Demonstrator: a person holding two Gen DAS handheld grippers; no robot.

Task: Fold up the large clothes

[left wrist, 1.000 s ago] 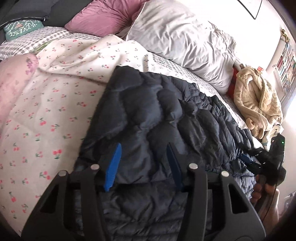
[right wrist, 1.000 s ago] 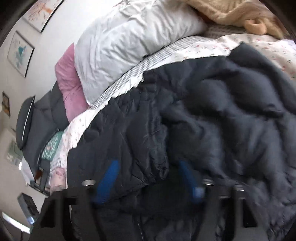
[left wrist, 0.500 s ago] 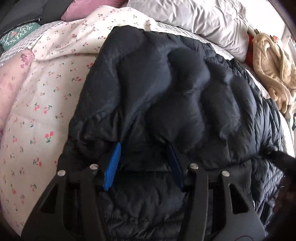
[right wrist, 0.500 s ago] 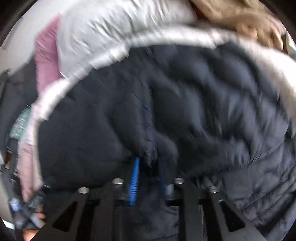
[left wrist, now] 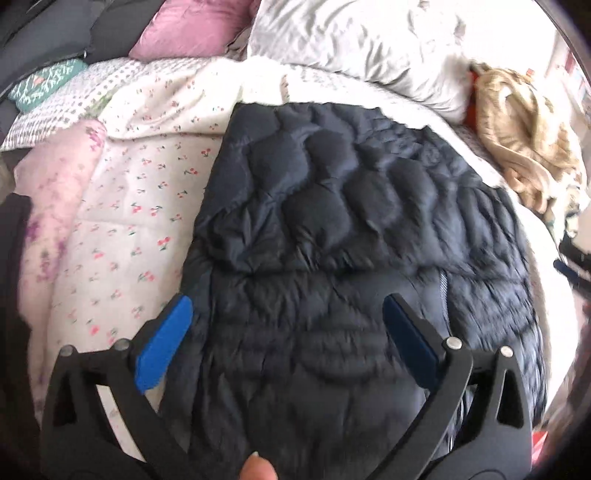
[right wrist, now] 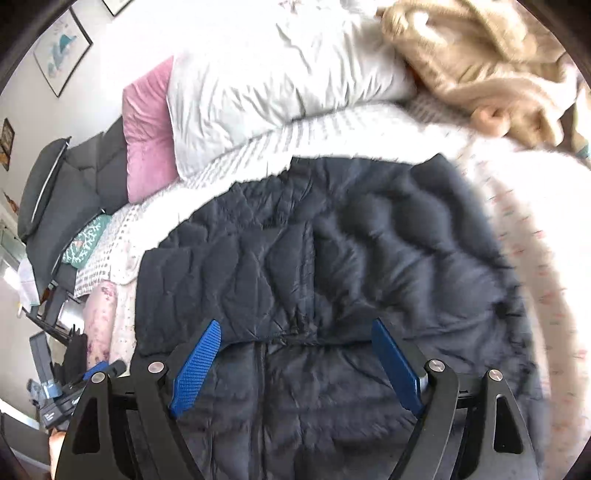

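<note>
A dark navy quilted puffer jacket point(left wrist: 351, 229) lies on the bed, its far part folded over the near part; it also shows in the right wrist view point(right wrist: 332, 266). My left gripper point(left wrist: 288, 317) is open and empty, held above the jacket's near half. My right gripper point(right wrist: 295, 343) is open and empty, above the fold edge and the zipper line. The blue fingertips point(left wrist: 173, 325) of both grippers stand wide apart.
The bed has a white cherry-print duvet point(left wrist: 140, 199). A white pillow point(left wrist: 362, 44), a pink pillow point(left wrist: 192, 29), a beige fleece garment point(left wrist: 524, 140) and a teal cushion point(left wrist: 48, 81) lie at the far side. Dark furniture point(right wrist: 62, 199) stands left of the bed.
Both grippers opened and let go of the jacket, then drew back. The far part of the jacket now lies folded flat over the near part.
</note>
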